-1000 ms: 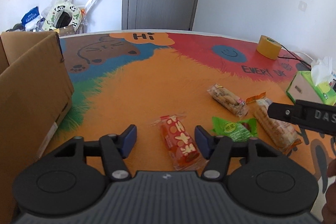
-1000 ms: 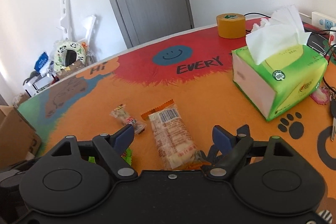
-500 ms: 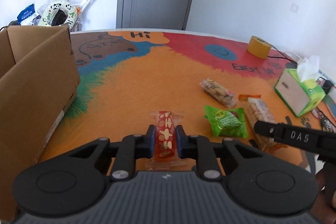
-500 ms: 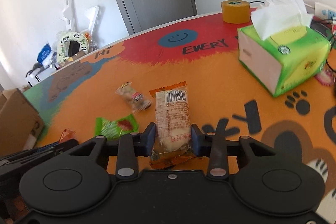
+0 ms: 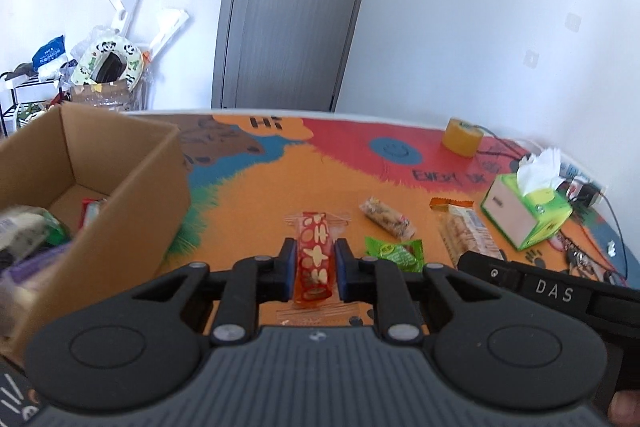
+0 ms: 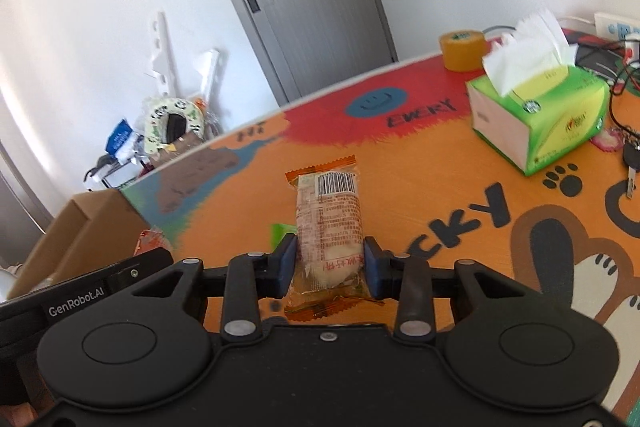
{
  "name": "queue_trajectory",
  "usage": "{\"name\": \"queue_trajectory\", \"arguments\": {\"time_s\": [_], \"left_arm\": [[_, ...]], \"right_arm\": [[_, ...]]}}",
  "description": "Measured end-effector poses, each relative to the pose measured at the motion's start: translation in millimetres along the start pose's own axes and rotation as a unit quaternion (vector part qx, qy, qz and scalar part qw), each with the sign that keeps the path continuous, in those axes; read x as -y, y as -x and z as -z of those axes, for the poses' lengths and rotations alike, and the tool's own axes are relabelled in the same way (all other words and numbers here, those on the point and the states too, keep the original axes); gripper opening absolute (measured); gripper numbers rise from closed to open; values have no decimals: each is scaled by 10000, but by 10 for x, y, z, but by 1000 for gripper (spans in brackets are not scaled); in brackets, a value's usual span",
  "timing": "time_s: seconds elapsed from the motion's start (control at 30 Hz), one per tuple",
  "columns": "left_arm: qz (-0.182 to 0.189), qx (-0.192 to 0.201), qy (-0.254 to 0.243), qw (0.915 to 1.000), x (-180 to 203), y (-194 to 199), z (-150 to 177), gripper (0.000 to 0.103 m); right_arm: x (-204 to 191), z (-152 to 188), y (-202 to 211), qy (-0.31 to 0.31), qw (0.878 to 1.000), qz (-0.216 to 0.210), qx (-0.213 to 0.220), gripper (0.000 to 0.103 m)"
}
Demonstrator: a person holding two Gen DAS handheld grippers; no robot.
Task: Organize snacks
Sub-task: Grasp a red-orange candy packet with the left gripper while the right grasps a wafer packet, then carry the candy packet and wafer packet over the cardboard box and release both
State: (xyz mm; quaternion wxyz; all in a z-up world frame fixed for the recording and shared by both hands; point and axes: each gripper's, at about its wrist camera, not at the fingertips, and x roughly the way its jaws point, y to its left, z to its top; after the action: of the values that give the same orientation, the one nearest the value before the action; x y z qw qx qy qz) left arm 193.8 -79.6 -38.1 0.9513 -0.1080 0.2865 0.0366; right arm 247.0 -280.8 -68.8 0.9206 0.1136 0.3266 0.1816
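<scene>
Snacks were mid-transfer, one in each gripper. Left gripper [image 5: 315,269]: jaws pinched on the red snack pack [image 5: 315,259], pack end-on between the pads and, as far as the view showed, lifted clear of the bench [image 5: 248,211]. Right gripper [image 6: 330,267]: jaws pinched on the long biscuit pack [image 6: 329,223], barcode end pointing away, orange crimped tail hanging near the camera; it too looked raised off the surface.

Just beyond the left jaws, a green snack pack [image 5: 394,251] lay flat on the orange part of the bench. A little further on lay a small clear-wrapped nut bar [image 5: 386,217], apart from the green one.

At the left edge stood the open cardboard box [image 5: 132,163], already holding several packets, blurred and not identifiable.

Further off toward the right edge sat a green tissue box [image 6: 536,115]. A roll of yellow tape [image 6: 462,49] sat behind it near the far edge.

Judgement: task partly done. Some snacks boxed, two in hand and not yet delivered, two left on the bench to collect afterwards.
</scene>
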Motion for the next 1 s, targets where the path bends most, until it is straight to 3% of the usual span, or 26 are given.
{"name": "queue_trajectory", "arguments": {"time_s": [0.17, 0.37, 0.57, 0.83, 1.0], "left_arm": [[-21, 177, 70, 9998, -102, 186, -58, 19], [-47, 362, 98, 9993, -228, 376, -122, 10], [-131, 349, 200, 9991, -371, 478, -113, 10], [-126, -186, 131, 9997, -427, 349, 106, 27], [-36, -297, 9, 9996, -394, 296, 255, 51]], "right_arm": [[-183, -17, 111, 67, 9998, -173, 124, 36], [-385, -25, 185, 148, 9991, -320, 224, 36], [-532, 4, 177, 248, 9985, -431, 234, 36], [-505, 126, 188, 236, 9988, -397, 138, 36], [-451, 244, 179, 224, 9992, -340, 45, 36]]}}
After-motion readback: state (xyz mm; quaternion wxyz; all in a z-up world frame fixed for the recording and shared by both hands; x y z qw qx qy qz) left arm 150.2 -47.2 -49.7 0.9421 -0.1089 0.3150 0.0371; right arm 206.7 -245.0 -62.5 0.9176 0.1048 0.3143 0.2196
